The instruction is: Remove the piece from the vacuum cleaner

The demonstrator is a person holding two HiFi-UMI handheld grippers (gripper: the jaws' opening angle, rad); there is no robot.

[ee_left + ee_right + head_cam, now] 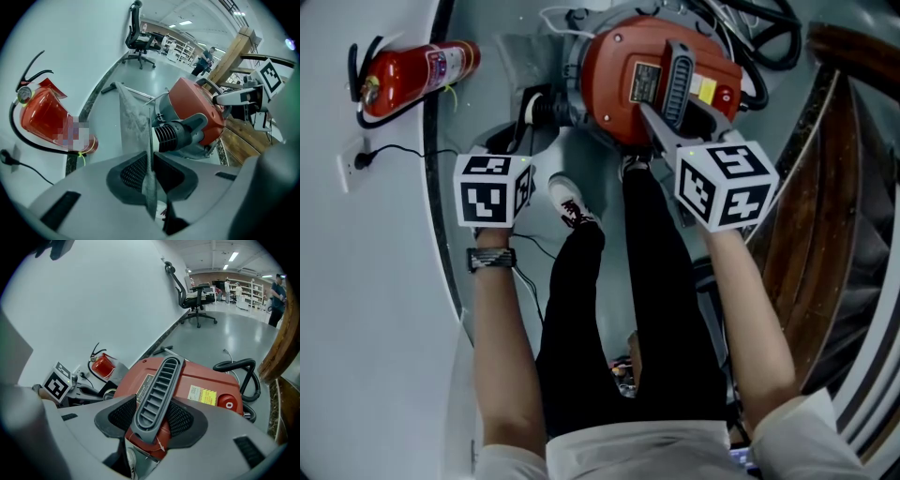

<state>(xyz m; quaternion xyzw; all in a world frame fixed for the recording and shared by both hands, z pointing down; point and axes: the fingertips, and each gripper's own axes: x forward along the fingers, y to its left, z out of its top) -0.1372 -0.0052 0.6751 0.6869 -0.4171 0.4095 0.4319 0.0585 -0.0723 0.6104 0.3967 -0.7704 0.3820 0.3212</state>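
**Left gripper [151,177].** Your jaws are drawn almost together and pinch a thin grey sheet [132,110]. You see the sheet edge-on between the pads. Its far part widens toward the vacuum cleaner [194,110] and ends just beside the ribbed black cuff [180,132]. Whether the sheet is joined to the machine there cannot be told.

**Right gripper [152,417].** Your jaws are clamped on the slotted grey handle [158,390], one pad on each long side. The handle runs along the top of the red body.

**Surroundings.** The vacuum cleaner stands on the floor [539,155] just ahead of your feet.
- **Your left:** the white wall [366,309] curves close by. A fire extinguisher [417,67] and a plugged socket [349,167] are on it.
- **Your right:** wooden stair edges [825,187] hem the machine in.
- **Behind the body:** a black hose [240,367] is coiled.
- **Beyond the machine:** the floor opens out toward an office chair [138,40].
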